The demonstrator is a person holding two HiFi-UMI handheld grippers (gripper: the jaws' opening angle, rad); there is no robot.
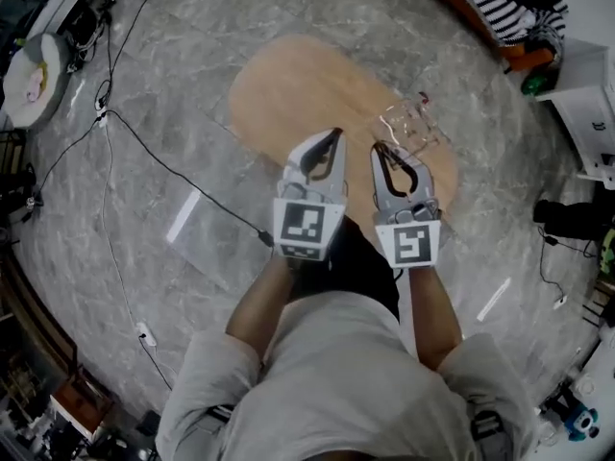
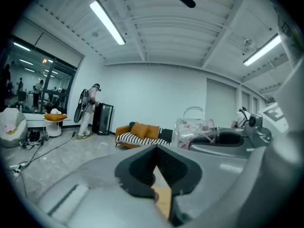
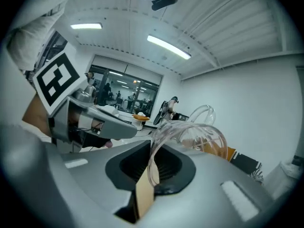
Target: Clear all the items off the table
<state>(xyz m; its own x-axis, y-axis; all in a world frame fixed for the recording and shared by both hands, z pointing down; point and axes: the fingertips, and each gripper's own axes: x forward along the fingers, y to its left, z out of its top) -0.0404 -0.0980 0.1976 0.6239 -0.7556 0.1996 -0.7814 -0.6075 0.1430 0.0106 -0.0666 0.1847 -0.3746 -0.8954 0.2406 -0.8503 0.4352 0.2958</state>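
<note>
A clear plastic bag [image 1: 408, 123] with looped handles hangs over the far right part of the oval wooden table [image 1: 288, 89]. My right gripper [image 1: 386, 152] is shut on one clear handle [image 3: 153, 161], which runs down between its jaws; the bag's body [image 3: 209, 139] rises just beyond them. My left gripper [image 1: 336, 134] hovers over the table's near edge, just left of the right one, shut with nothing in it. In the left gripper view the left gripper [image 2: 156, 151] shows its pads pressed together, with the bag [image 2: 192, 127] off to the right.
A black cable [image 1: 144, 147] snakes across the marble floor left of the table. An orange sofa with a striped cushion [image 1: 509, 12] stands at the far right, a white round seat [image 1: 34, 75] at the far left, and a white cabinet [image 1: 586, 113] on the right.
</note>
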